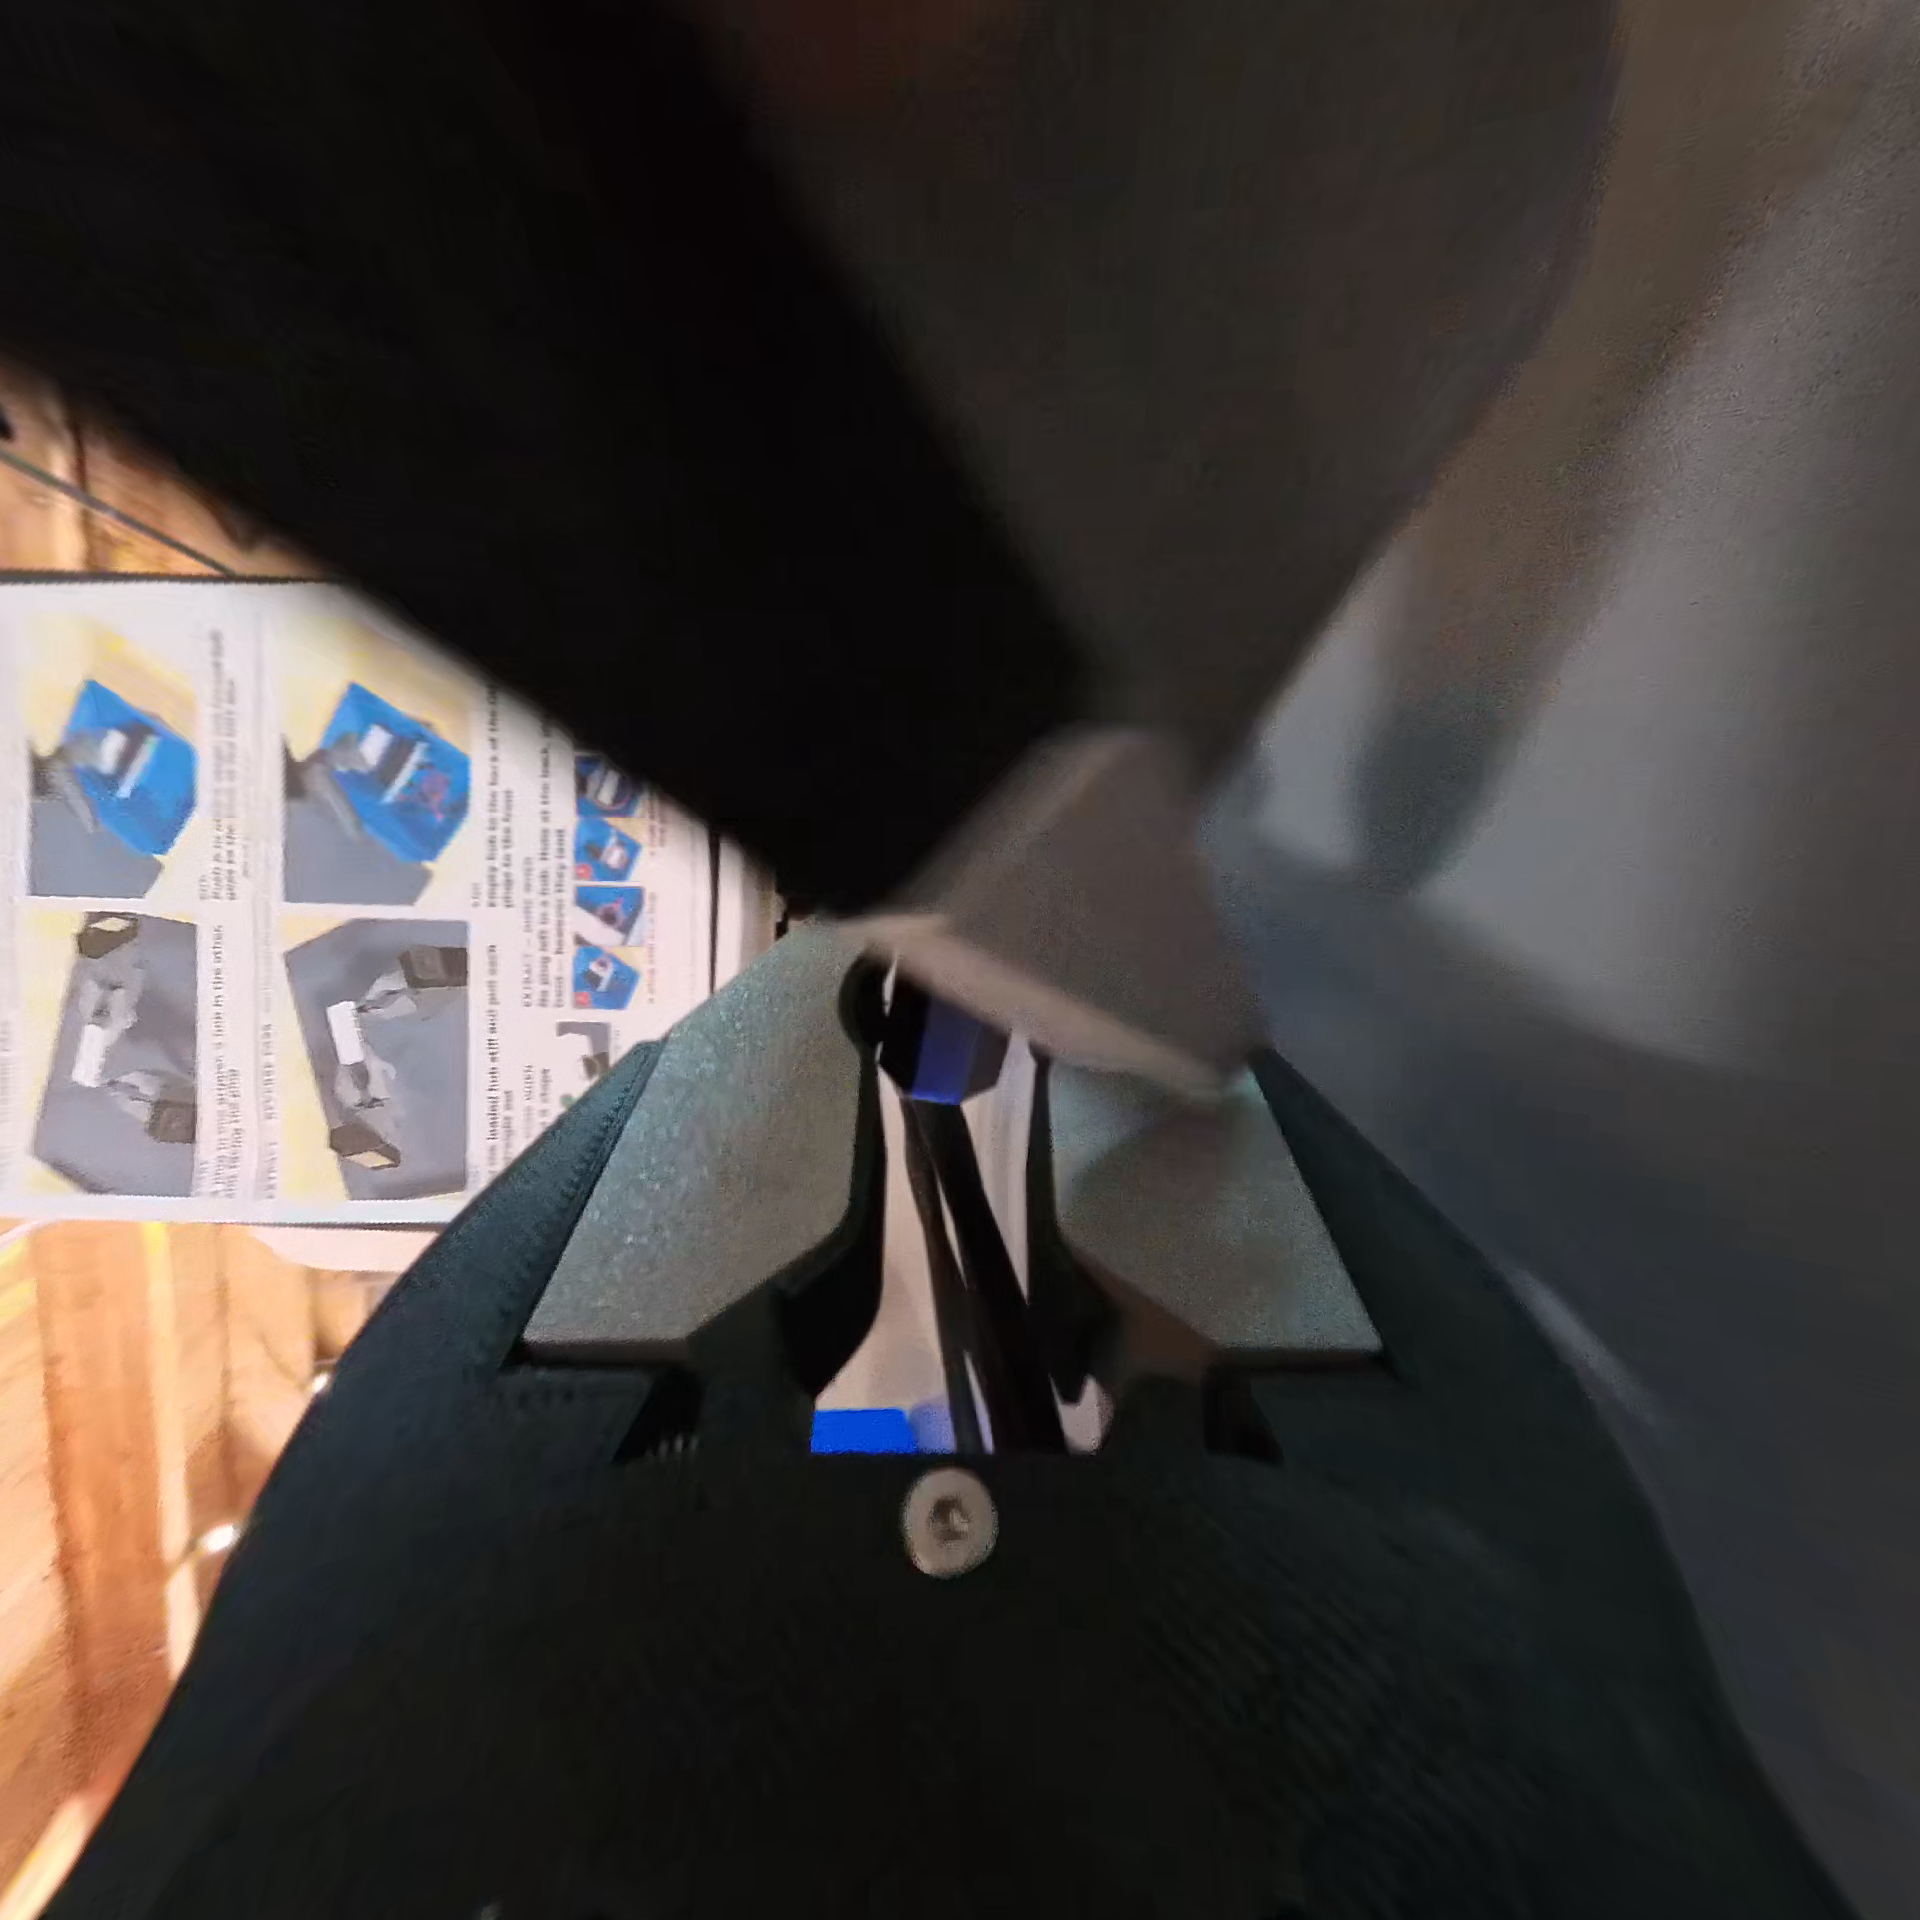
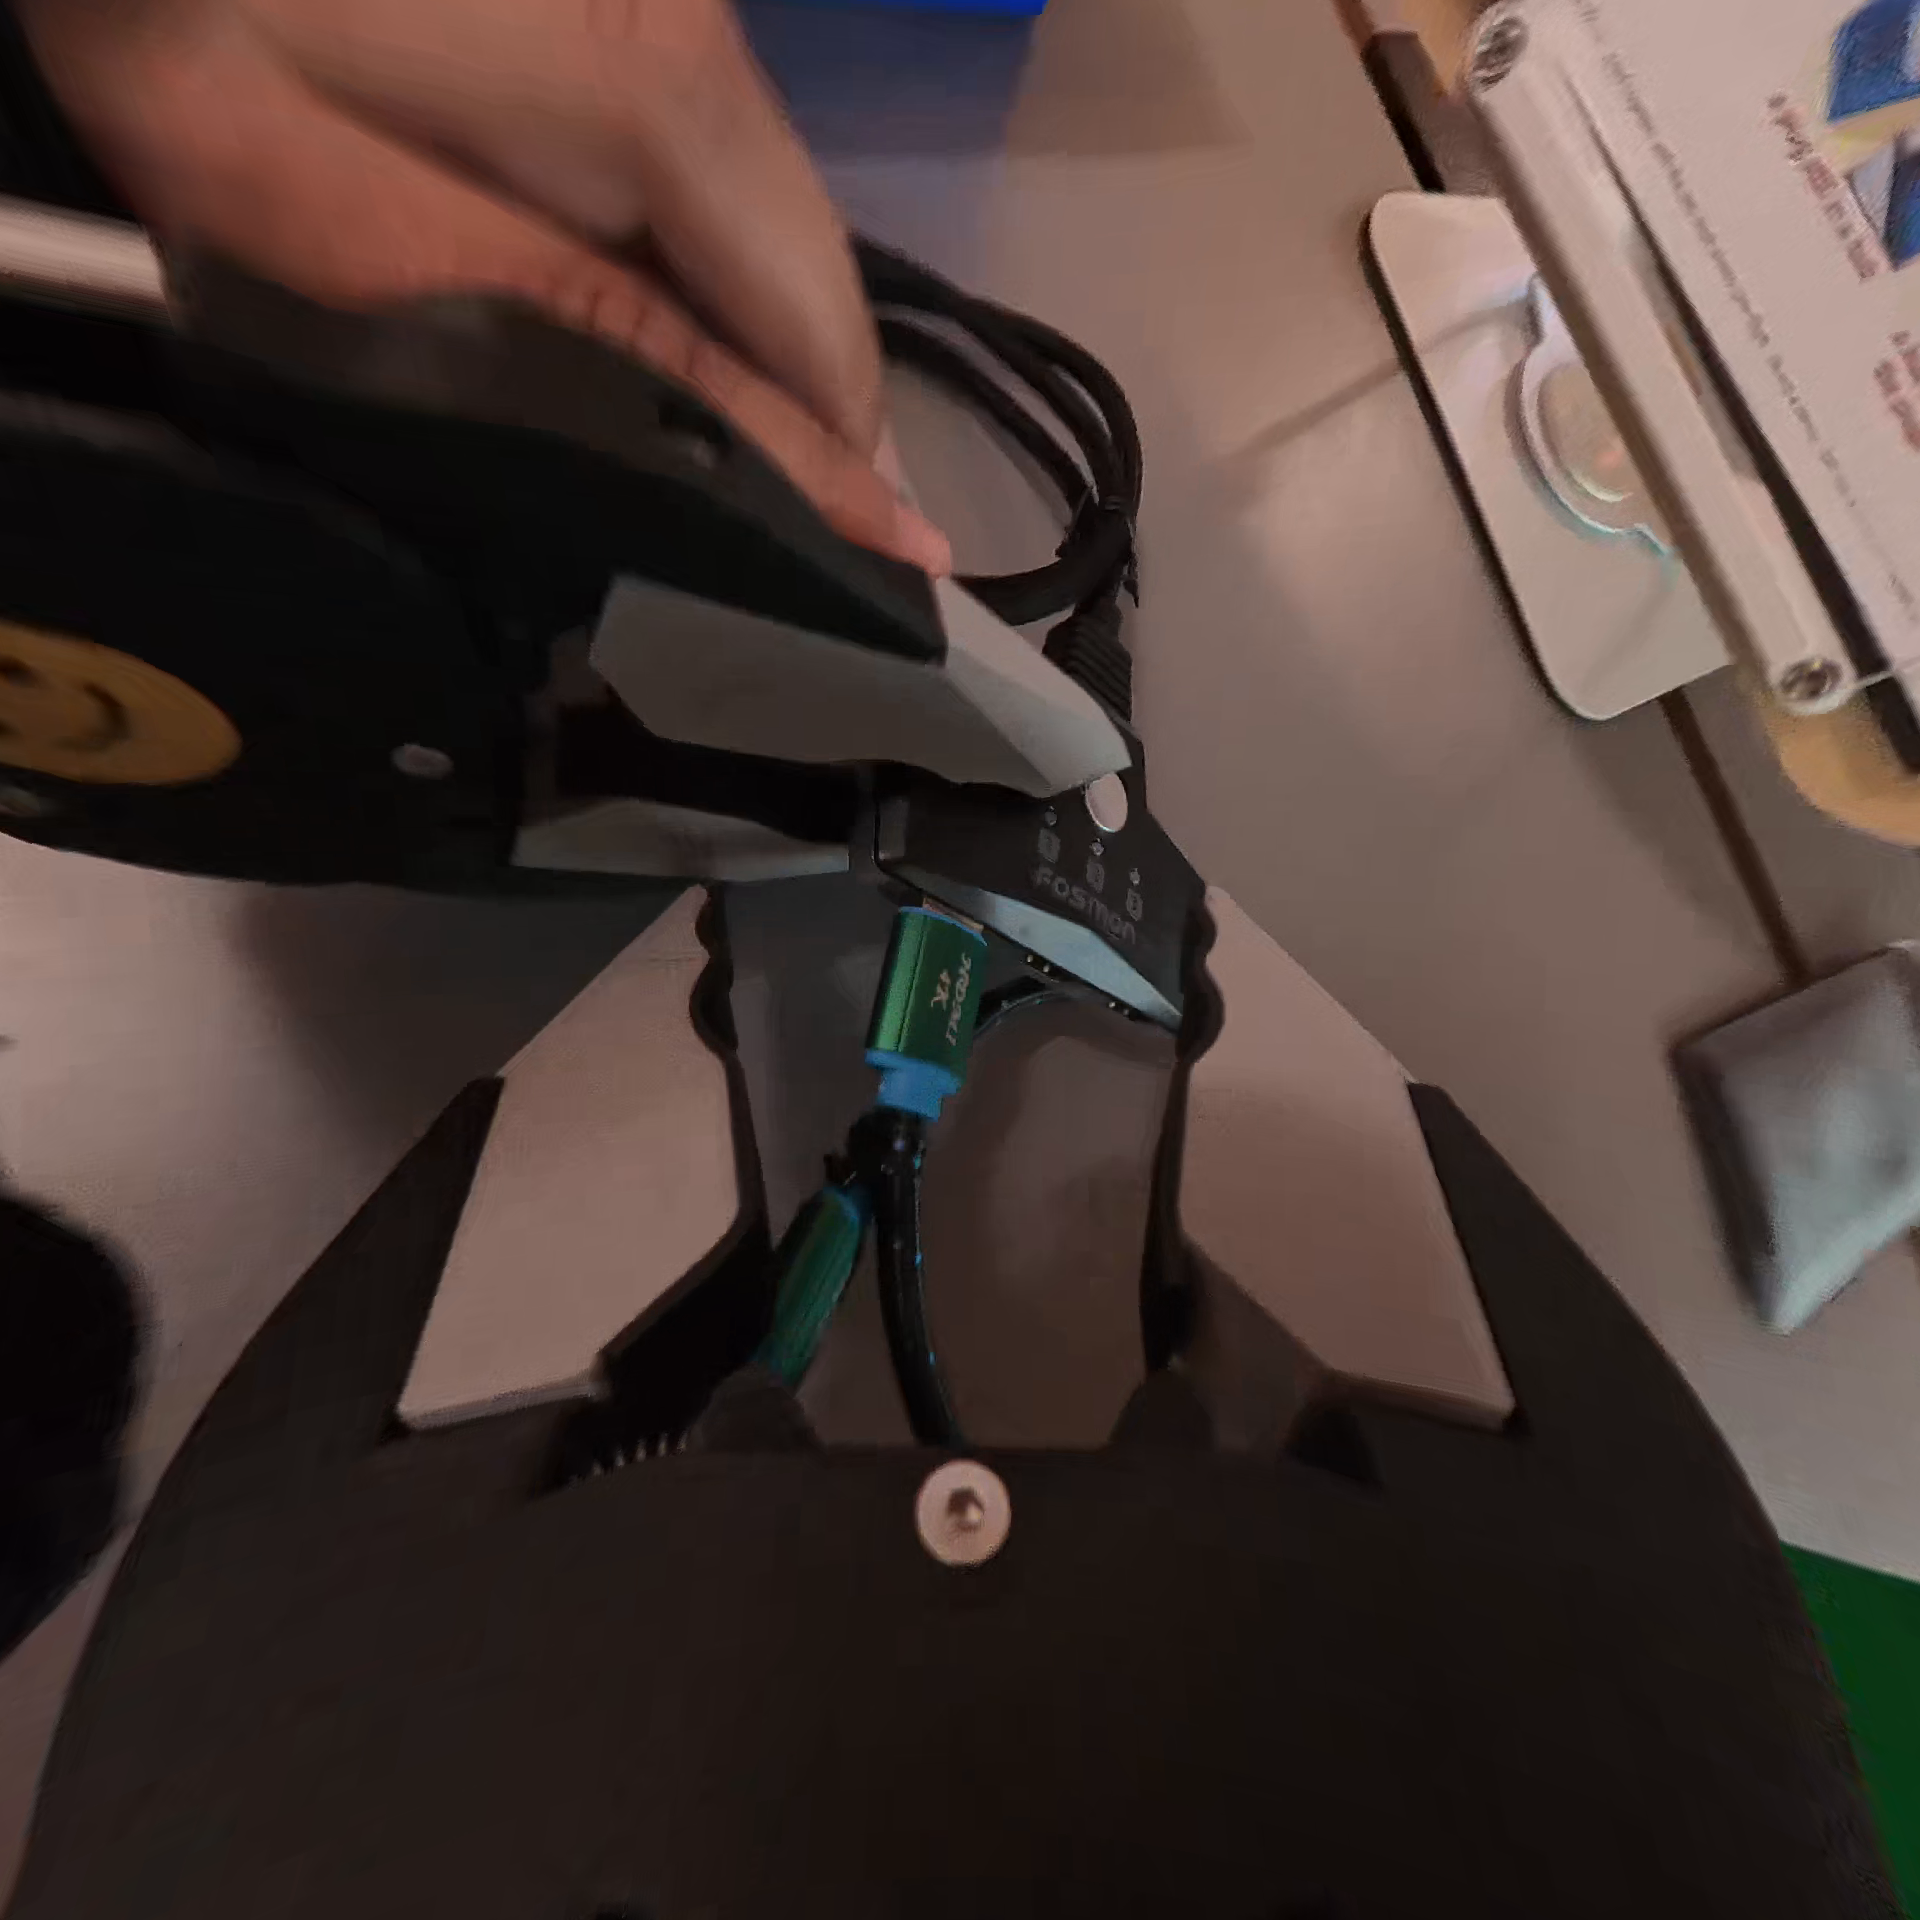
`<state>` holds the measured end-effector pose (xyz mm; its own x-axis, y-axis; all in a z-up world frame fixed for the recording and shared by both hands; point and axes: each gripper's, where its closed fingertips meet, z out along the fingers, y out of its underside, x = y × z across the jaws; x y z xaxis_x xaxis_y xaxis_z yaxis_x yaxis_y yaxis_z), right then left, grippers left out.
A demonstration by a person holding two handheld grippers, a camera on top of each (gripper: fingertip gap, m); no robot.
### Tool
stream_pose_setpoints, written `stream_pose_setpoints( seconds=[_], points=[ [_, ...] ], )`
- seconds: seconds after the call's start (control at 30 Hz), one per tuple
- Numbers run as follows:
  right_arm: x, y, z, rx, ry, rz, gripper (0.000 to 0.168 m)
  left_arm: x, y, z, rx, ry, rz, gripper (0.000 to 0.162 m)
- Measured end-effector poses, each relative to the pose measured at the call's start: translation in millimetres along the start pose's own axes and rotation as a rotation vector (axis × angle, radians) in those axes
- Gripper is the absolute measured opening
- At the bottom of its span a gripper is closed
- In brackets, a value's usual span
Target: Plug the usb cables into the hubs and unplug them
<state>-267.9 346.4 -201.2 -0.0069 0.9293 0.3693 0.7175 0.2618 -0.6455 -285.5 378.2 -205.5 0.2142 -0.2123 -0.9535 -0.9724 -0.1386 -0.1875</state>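
Note:
In the right wrist view, my left gripper (image 2: 966, 810), held by a hand (image 2: 520, 208), comes in from the left and is shut on one end of a small black switch box (image 2: 1101, 883). A green metal plug (image 2: 920, 987) on a black cable (image 2: 904, 1299) sits in the box's near side. My right gripper (image 2: 956, 935) is open, with the plug between its fingers and the box at its tips. A second green plug (image 2: 821, 1278) lies lower between them. In the left wrist view, my left gripper (image 1: 956, 1018) pinches the box (image 1: 940, 1049). The blurred right gripper (image 1: 1091, 883) looms above.
A coiled black cable bundle (image 2: 1039, 416) lies behind the box on the pale table (image 2: 1299, 623). A framed picture sheet (image 1: 260, 904) stands on a metal bracket (image 2: 1538, 468) at the right. A grey pouch (image 2: 1808, 1132) lies at the right edge. A wooden surface (image 1: 94, 1455) shows on the left.

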Motion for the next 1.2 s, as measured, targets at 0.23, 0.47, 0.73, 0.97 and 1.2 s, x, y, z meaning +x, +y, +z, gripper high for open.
stream_pose_setpoints(
  seconds=[0.23, 0.47, 0.73, 0.97, 1.2],
  points=[
    [17.3, 10.1, 19.6, -0.086, 0.192, -0.344, 0.030, 3.2, -7.7, -6.8, 0.084, 0.087, -0.111, 0.025],
    [55.3, 17.9, -5.3, -0.051, 0.321, -0.175, 0.023, -35.8, -17.8, -37.1, 0.281, 0.072, -0.441, 0.037],
    [145.9, 24.5, -136.9, -0.049, 0.637, -0.022, 0.023, -92.9, 10.8, -55.6, 0.458, 0.065, -0.889, 0.029],
    [260.8, 68.1, -291.4, -0.124, 0.954, 0.102, 0.023, -59.8, 11.0, -33.6, 0.305, 0.066, -0.698, 0.023],
    [282.1, 196.1, -229.9, -0.453, 0.474, 0.255, 0.024, -48.0, 17.9, -23.5, 0.257, 0.100, -0.708, 0.021]
  ],
)
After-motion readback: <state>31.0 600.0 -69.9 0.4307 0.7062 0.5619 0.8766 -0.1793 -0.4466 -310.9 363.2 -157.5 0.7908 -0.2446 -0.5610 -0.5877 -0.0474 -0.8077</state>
